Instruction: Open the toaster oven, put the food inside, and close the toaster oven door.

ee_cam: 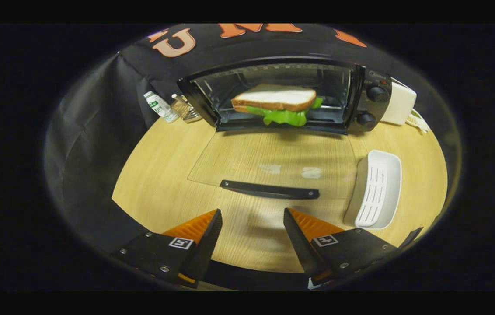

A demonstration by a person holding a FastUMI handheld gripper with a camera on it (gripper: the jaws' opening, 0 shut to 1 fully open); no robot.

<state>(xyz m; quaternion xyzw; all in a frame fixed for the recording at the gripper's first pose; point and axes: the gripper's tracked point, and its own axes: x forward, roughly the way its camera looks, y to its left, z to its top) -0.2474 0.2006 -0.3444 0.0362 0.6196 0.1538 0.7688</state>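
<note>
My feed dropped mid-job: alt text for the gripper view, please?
A sandwich sits inside the toaster oven, whose glass door lies fully open on the wooden table. The tongs hover open and empty just short of the door handle.

A white slotted tray (376, 190), small bottle (159, 106) and wire rack (186, 109) on the wooden table (155, 183).

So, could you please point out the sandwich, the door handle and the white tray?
sandwich (273, 98): gripper view, on the top bread slice.
door handle (269, 190): gripper view, middle of the black bar.
white tray (376, 189): gripper view, on its slotted floor.
</note>
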